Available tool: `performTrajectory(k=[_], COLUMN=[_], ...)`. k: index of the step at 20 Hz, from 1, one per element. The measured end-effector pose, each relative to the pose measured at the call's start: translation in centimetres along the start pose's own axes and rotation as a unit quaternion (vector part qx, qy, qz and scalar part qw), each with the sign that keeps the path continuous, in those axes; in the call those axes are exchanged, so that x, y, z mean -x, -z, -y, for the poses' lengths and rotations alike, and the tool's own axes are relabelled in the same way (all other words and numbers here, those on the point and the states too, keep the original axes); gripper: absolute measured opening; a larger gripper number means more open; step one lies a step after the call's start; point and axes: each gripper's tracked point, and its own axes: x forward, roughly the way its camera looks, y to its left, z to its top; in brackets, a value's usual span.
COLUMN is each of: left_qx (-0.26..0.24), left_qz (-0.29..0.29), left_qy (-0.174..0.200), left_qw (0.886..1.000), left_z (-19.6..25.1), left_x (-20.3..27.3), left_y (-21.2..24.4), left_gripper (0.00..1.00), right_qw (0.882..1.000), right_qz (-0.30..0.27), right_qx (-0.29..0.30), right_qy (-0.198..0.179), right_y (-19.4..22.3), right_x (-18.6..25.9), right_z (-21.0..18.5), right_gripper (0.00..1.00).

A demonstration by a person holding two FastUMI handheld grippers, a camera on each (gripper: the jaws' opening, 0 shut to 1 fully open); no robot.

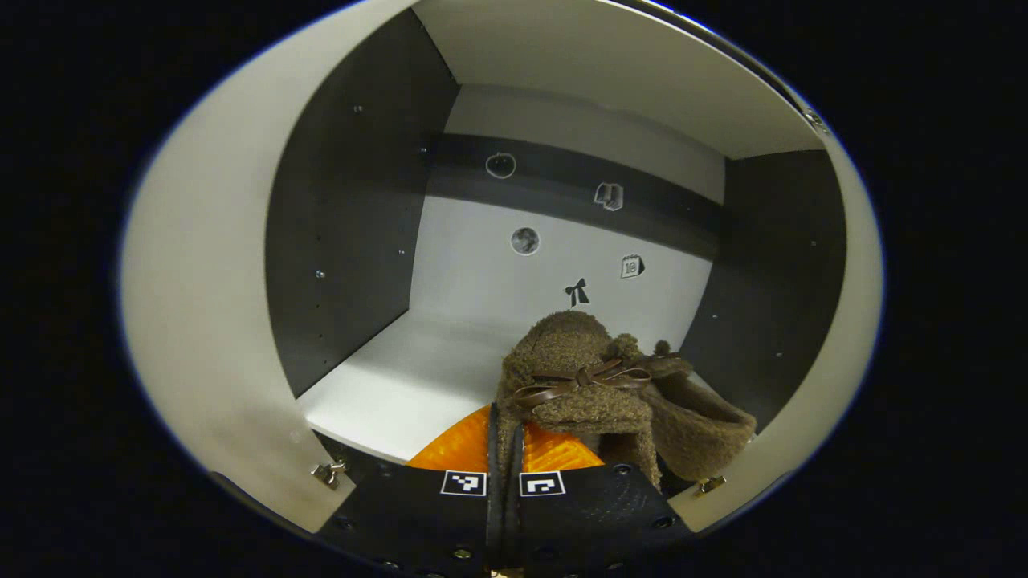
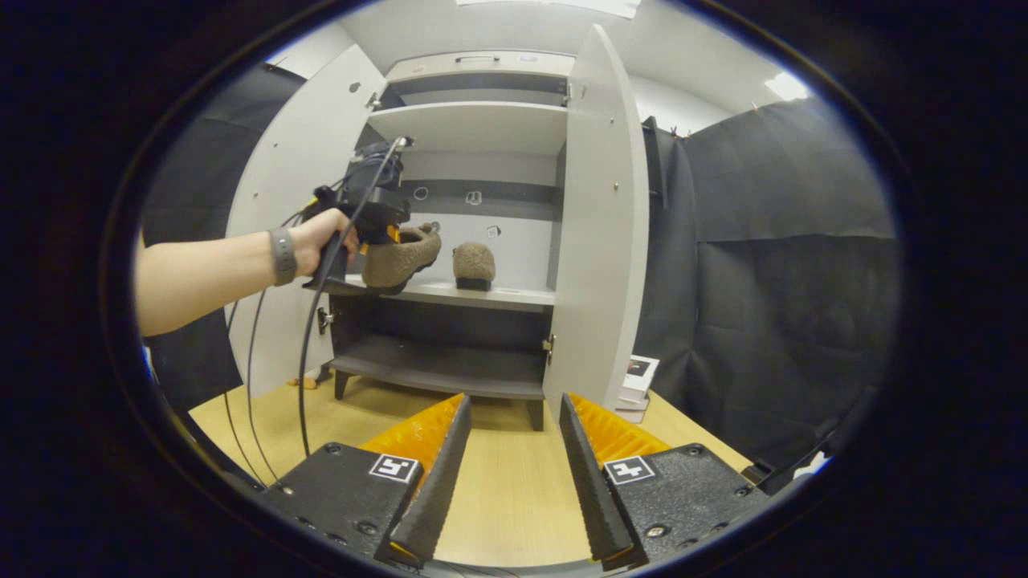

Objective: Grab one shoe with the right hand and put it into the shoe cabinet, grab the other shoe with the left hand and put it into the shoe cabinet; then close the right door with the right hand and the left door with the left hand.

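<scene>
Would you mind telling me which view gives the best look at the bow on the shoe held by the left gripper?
The left gripper view: the bow lies close and sharp across the held shoe, its loops distinct. In the right gripper view that shoe is far off at the cabinet shelf, side-on, and the bow is too small to tell.

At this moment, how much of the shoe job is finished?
One shoe already sits on the cabinet shelf. The left gripper holds the second shoe just inside. The right gripper is open and empty. Both doors remain open.
</scene>
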Motion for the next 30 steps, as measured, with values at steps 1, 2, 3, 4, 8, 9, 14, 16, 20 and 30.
performTrajectory(k=[1, 2, 3, 4, 8, 9, 14, 16, 20, 30], left_qx=[0.006, 0.015, 0.032, 0.051, 0.054, 0.057, 0.04, 0.02, -0.012, -0.01], left_qz=[-0.018, -0.037, -0.055, -0.074, -0.13, -0.132, -0.139, -0.125, -0.094, 0.041], left_qy=[-0.008, -0.012, -0.016, -0.018, -0.016, -0.011, 0.011, 0.016, 0.068, 0.118], left_qw=[1.0, 0.999, 0.998, 0.996, 0.99, 0.99, 0.989, 0.992, 0.993, 0.992], left_z=[-0.1, -0.1, 0.0, 0.0, 0.1, 0.4, 0.8, 0.6, 2.0, 0.5], left_x=[-1.4, -2.6, -3.5, -4.2, -5.4, -5.3, -3.4, -1.8, 2.8, 16.2], left_y=[0.0, 0.2, 0.4, 0.5, 0.8, 0.6, 0.2, -0.5, -1.6, -1.1], left_gripper=[0.01, 0.01, 0.01, 0.01, 0.03, 0.17, 0.26, 0.46, 0.49, 0.78], right_qw=[1.0, 1.0, 1.0, 1.0, 1.0, 1.0, 1.0, 1.0, 1.0, 0.998], right_qz=[-0.003, -0.005, -0.007, -0.009, -0.013, -0.013, -0.012, -0.011, -0.01, -0.001], right_qx=[0.0, 0.002, 0.004, 0.005, -0.008, -0.007, -0.009, -0.005, -0.004, 0.002], right_qy=[0.002, 0.006, 0.01, 0.013, 0.015, 0.015, 0.005, -0.002, -0.017, -0.058], right_y=[0.2, 0.4, 0.7, 0.8, 1.1, 1.1, 0.9, 0.8, 0.8, -0.2], right_x=[0.0, 0.2, 0.4, 0.6, 0.7, 0.6, 0.4, 0.2, 0.2, 0.4], right_z=[0.1, 0.3, 0.5, 0.7, 1.1, 1.2, 0.8, 0.4, -0.5, -3.1], right_gripper=[0.7, 0.7, 0.7, 0.7, 0.7, 0.73, 0.7, 0.7, 0.7, 0.7])
